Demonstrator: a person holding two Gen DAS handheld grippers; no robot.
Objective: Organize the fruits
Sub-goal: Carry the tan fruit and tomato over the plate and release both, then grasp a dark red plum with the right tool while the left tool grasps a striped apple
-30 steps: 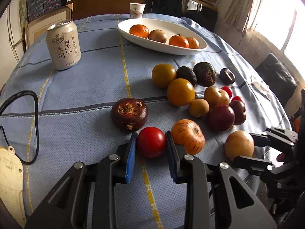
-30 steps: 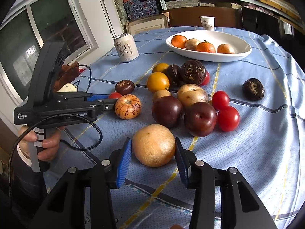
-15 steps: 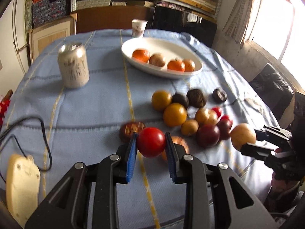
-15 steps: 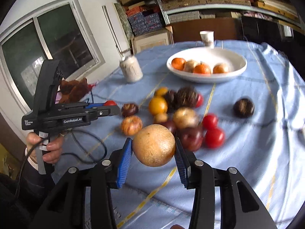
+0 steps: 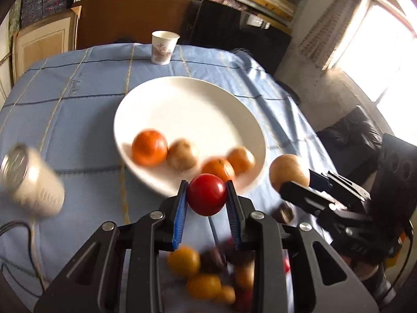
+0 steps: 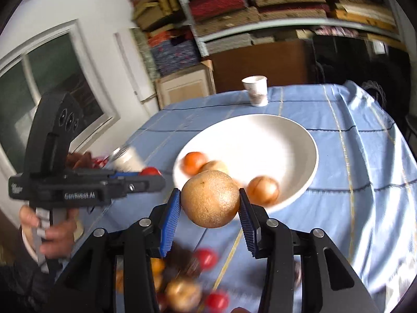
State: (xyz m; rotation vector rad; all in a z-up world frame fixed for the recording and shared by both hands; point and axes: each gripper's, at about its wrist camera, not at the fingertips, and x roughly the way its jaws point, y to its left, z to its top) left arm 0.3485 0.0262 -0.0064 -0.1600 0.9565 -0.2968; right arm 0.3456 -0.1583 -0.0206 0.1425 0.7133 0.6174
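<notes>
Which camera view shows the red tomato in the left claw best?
The left wrist view: the red tomato sits sharp and whole between its fingers. The right wrist view shows only a sliver above the left claw.

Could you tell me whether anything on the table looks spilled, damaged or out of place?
Nothing stands out. The paper cup stands upright behind the white plate, and the four fruits in the plate sit inside its rim. The can only looks tilted through lens distortion and blur; no spill shows on the tablecloth.
</notes>
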